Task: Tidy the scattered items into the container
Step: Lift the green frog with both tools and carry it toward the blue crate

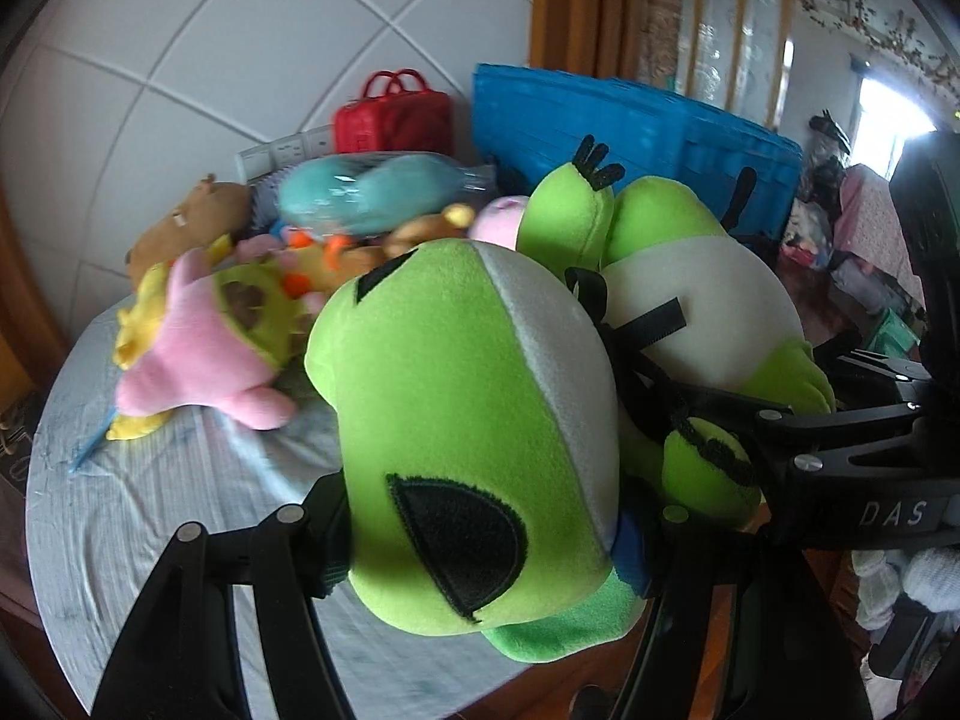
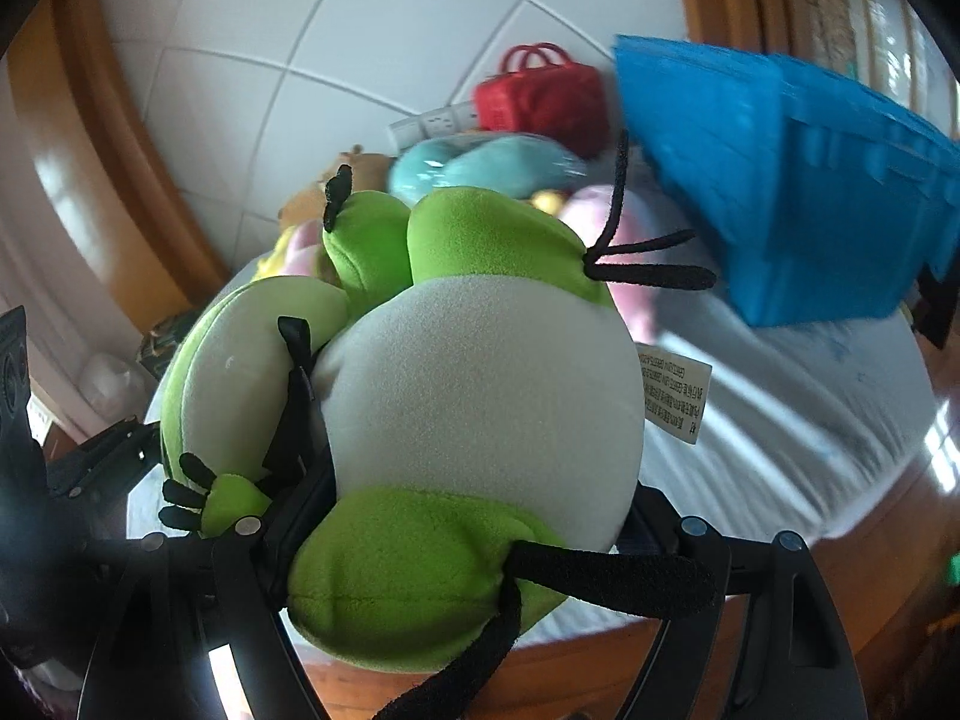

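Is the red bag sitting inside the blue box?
No, the red bag sits on the table beside the blue box, to its left against the tiled wall.

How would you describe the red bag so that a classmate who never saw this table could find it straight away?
Start at the big blue crate at the back of the cloth-covered table. Just left of it, against the white tiled wall and behind the pile of soft toys, sits the red bag. It is the only red thing there, boxy, with two looped handles on top.
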Demonstrator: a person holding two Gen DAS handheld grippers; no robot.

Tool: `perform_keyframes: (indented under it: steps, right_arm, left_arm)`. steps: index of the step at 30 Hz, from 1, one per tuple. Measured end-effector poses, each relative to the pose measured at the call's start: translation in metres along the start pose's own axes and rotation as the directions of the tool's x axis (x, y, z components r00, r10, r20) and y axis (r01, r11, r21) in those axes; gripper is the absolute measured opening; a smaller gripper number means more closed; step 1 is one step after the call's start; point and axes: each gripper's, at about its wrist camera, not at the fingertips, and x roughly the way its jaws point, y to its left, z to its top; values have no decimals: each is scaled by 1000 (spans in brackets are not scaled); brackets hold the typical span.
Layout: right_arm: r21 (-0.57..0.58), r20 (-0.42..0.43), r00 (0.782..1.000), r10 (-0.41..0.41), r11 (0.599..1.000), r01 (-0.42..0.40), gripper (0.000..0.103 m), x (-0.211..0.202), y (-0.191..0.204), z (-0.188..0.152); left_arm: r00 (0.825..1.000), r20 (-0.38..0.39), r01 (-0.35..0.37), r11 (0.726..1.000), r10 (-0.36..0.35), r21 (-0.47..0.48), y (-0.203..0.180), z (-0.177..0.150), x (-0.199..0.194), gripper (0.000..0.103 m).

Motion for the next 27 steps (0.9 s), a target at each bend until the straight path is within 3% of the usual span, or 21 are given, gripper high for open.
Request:
perform_keyframes:
  steps: [12, 20, 27]
  right_arm:
    - [38, 7, 1000, -31, 999, 30, 81, -60, -130, -4]
    - [84, 46, 997, -67, 994, 63, 81, -95, -188, 2]
    - [94, 94, 990, -106, 991, 97, 81, -119, -224, 32]
  left_arm:
    - [999, -7, 37, 998, -37, 41, -136, 21, 16, 66]
    - [997, 2, 78, 991, -78, 111, -194, 56, 25, 66]
    - [992, 46, 106, 982, -114, 156, -229, 103, 35, 66]
